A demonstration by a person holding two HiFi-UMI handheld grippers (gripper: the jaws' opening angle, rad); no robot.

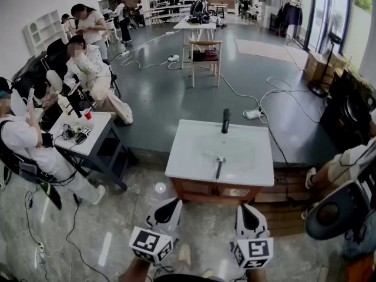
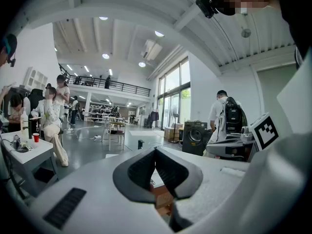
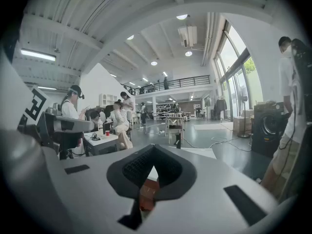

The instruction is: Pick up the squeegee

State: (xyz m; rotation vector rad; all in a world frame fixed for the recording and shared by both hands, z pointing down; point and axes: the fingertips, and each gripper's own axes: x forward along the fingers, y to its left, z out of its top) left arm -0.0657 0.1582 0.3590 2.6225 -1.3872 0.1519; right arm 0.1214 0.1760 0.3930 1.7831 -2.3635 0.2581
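Nearest the head camera, the left hand-held gripper [image 1: 175, 201] and right hand-held gripper [image 1: 244, 207] hang side by side, level with each other, short of the worktop's [image 1: 188, 157] near edge and above the floor.

The squeegee [image 1: 218, 167] lies flat near the middle of the white worktop, its small head away from the person and its thin handle pointing back toward them. It sits roughly on the line between the two grippers. A dark post [image 1: 225, 121] stands upright beyond it near the far edge, well apart from it.

Risks, as I judge them:
- The handle is slim and lies flush on a smooth top, so jaws coming in too high would close on air, and too low would scrape the surface and skid the tool away.
- A sideways nudge could spin it off line or toward the edge.
- Neither gripper is ready to take it as it stands, so arriving without opening would simply push it.

Both grippers are empty. In its own view the left one [image 2: 155, 150] has its jaw tips together with nothing between them. The right one [image 3: 153, 146] is closed likewise. Neither touches the squeegee or the worktop.
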